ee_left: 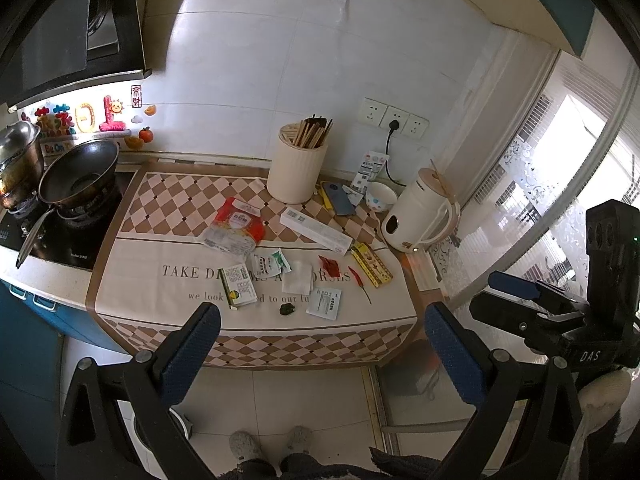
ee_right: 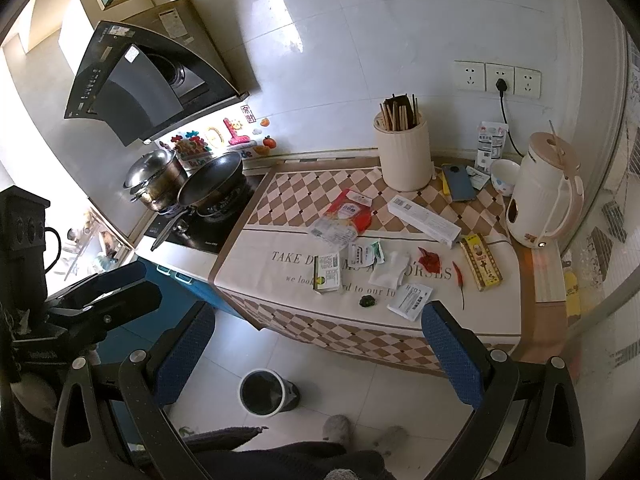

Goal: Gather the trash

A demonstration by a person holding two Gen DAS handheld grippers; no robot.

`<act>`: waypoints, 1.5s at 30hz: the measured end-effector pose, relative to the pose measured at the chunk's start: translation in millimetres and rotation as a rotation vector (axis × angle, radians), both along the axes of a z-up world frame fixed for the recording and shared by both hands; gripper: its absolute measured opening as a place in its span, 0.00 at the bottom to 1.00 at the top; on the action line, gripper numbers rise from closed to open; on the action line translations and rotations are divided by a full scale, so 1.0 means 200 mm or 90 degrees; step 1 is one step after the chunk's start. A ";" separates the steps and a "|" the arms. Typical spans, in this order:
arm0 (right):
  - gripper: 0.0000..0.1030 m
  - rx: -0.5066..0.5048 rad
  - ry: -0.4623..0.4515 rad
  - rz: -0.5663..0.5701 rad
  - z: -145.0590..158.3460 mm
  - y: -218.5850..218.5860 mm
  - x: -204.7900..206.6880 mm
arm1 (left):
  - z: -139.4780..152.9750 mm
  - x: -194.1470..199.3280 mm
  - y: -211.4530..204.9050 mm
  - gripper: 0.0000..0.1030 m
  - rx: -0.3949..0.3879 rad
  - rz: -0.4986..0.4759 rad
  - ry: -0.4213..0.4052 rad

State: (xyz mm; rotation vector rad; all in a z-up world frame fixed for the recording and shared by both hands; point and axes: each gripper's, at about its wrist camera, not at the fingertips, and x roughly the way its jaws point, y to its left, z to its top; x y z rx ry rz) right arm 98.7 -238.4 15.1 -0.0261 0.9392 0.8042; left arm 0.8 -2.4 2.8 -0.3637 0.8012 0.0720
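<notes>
**Both grippers wide and empty over the littered counter**

The left gripper (ee_left: 322, 344) and right gripper (ee_right: 318, 346) hang before the cloth-covered counter (ee_left: 160, 272), jaws spread wide, gripping nothing. Trash lies at twelve o'clock of each — a red-and-clear wrapper (ee_left: 236, 230), small sachets (ee_left: 240, 290), a red chilli (ee_right: 459, 280). The bin (ee_right: 262, 392) stands on the floor at six o'clock of the counter.

The left black two-finger gripper with blue textured pads (ee_left: 322, 344) hangs level with its jaws spread wide, gripping nothing. The right black gripper with matching blue pads (ee_right: 318, 346) is likewise spread wide and bare, held alongside the left
</notes>
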 end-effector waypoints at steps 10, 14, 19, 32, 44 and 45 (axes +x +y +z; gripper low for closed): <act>1.00 0.000 0.000 0.000 0.01 0.00 0.01 | 0.00 0.00 0.00 1.00 0.001 -0.001 0.000; 1.00 0.000 0.000 0.000 0.01 0.00 0.00 | 0.00 0.01 0.00 1.00 0.001 -0.001 0.000; 1.00 0.001 0.001 0.000 0.02 0.01 0.00 | 0.00 0.01 0.00 1.00 0.000 -0.001 0.000; 1.00 0.002 0.002 -0.001 0.01 0.01 0.00 | 0.01 0.01 -0.01 1.00 -0.004 -0.015 -0.002; 1.00 -0.009 0.004 -0.129 -0.08 0.11 0.06 | -0.25 0.27 0.29 1.00 0.239 0.161 0.072; 1.00 -0.013 0.016 -0.150 -0.12 0.13 0.09 | -0.29 0.30 0.33 1.00 0.238 0.168 0.086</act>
